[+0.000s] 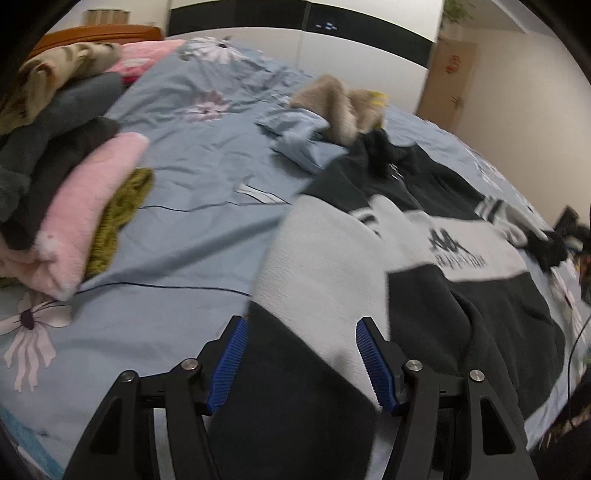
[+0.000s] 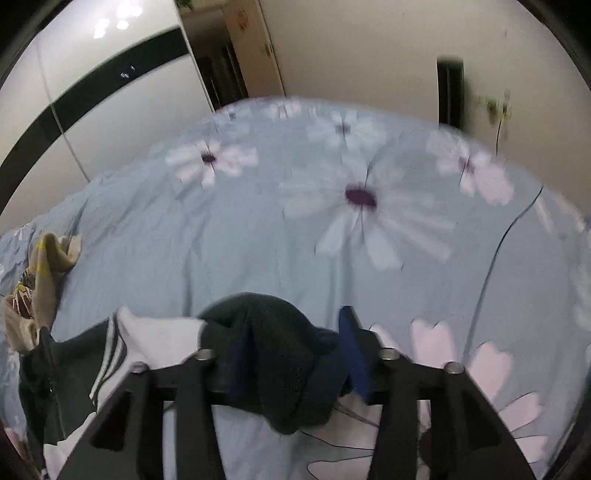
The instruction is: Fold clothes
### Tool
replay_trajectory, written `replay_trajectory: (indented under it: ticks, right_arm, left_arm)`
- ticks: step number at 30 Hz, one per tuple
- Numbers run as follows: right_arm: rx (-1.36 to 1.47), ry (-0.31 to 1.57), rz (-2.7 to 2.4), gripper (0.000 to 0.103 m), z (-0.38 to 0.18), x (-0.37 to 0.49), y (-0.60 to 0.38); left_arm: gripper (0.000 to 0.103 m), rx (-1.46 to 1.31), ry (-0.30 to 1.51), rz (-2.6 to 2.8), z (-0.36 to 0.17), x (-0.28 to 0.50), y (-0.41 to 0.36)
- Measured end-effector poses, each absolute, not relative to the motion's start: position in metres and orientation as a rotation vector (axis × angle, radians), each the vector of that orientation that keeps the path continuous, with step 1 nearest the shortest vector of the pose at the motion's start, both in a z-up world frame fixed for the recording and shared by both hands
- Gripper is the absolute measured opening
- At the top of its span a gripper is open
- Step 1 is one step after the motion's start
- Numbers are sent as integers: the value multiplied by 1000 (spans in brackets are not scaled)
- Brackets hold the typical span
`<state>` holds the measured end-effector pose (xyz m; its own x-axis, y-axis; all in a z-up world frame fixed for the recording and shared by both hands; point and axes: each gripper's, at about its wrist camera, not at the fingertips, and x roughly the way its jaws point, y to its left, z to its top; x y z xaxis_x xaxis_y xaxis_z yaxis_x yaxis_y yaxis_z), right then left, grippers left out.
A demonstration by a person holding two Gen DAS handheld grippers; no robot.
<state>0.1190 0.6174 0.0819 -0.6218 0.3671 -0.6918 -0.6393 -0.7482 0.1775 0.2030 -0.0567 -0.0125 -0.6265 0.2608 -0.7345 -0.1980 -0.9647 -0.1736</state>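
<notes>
Dark-and-pale-grey sweatshirt (image 1: 424, 266) spread on floral bed (image 1: 192, 229), sleeve bunched

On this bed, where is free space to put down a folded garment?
Free: the blue flowered bedsheet between the stacked folded clothes and the dark-and-grey sweatshirt, and the wide sheet beyond its dark cuff. Crowded: around the beige crumpled garment.

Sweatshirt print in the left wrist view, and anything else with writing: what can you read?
Sweatshirt: dark logo with a line of capital letters under it, too blurred to read.
Door: red sign, too small to read.
Wardrobe: small light marks on the dark band, not legible.
Right wrist view: no text.
</notes>
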Motion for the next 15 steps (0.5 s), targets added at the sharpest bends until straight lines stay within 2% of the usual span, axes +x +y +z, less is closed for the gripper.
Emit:
replay_trajectory:
  ticks: [1,3,6,11,12,15]
  right_arm:
    - [-840,514,2362,58,91,123,609]
    - [-784,432,2423,60,109,133,587]
    - [-792,376,2563,60,115,141,545]
    - [-927,364,2724,60,95,134,480]
    - [-956,363,2749,60,90,131,467]
    - [-1021,328,2812,60,80,122,437]
  left_arm:
    - [66,-1206,-105,2606,-14,203,-53]
    - [68,-1219,-67,2581,-19,203,-43]
    - [69,-1238,16,2554,-25,201,-26]
    - [69,-1268,159,2528,-34,193,-7]
    - [65,-1268,167,2524,-35,193,-8]
    - [24,-1269,116,2486,-34,188,-18]
